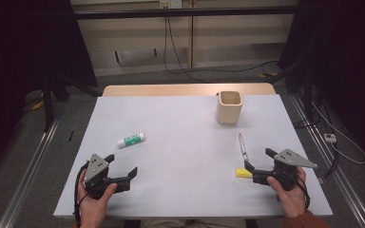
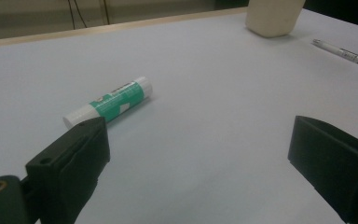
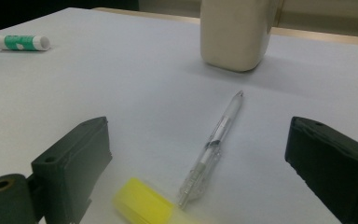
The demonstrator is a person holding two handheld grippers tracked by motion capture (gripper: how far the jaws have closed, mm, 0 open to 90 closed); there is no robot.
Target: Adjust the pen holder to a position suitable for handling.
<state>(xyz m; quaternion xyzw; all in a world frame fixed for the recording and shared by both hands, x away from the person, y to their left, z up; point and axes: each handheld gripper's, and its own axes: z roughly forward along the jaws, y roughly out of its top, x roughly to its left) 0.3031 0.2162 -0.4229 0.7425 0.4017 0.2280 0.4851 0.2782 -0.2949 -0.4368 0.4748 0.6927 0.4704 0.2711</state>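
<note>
A green and white glue stick [image 1: 131,140] [image 2: 108,102] [image 3: 21,42] lies on the white table [image 1: 180,156], left of centre. A clear pen [image 1: 242,145] [image 2: 347,54] [image 3: 212,145] lies at the right, and a small yellow eraser [image 1: 243,173] [image 3: 142,204] rests by its near end. A beige square cup [image 1: 229,107] [image 3: 235,32] [image 2: 273,16] stands upright at the back right. My left gripper [image 1: 122,164] [image 2: 196,154] is open at the front left, just short of the glue stick. My right gripper [image 1: 259,159] [image 3: 198,154] is open, its jaws either side of the pen's near end and the eraser.
Each gripper is held by a hand at the table's front edge. A wooden strip [image 1: 185,90] borders the far edge. Metal rails [image 1: 33,156] run along both sides, and cables [image 1: 180,61] trail over the floor behind.
</note>
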